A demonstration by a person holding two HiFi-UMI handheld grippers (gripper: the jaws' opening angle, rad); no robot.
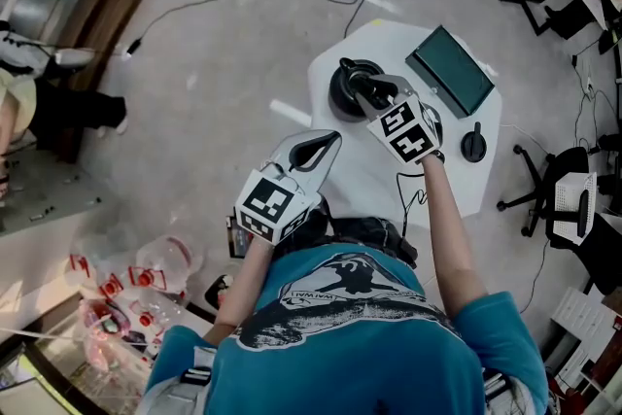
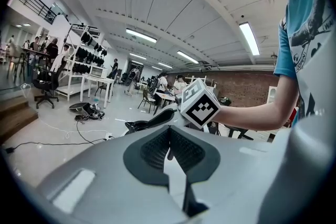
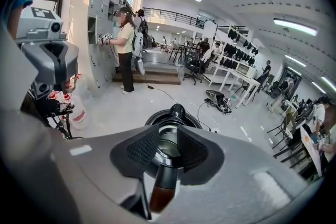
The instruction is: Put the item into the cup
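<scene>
Item (image 3: 164, 181): a dark cylinder with a reddish-brown near end is lying in the gap between the right gripper's jaws, its far end pointing at the cup's mouth; whether it is already reaching inside is unclear.
Cup (image 3: 193, 120): a round black vessel with a knob on its far rim is standing on the white table (image 1: 369, 170), directly under the right gripper's jaws; the head view is showing it (image 1: 345, 92) near the table's far-left part.
Right gripper (image 3: 168, 136): its jaws are standing wide apart and are not pressing on the item; in the head view it (image 1: 374, 92) is hovering over the cup with its marker cube facing up.
Left gripper (image 2: 169, 136): its jaws are resting together with nothing between them; it (image 1: 326, 143) is hanging at the table's near-left edge, well apart from the cup.
Dark green panel (image 1: 452, 70): is lying flat on the table's far-right part.
Black knob-shaped object (image 1: 473, 144): is sitting near the table's right edge, just beside the panel's near corner.
Person: a teal-sleeved arm is stretching out behind each gripper.
</scene>
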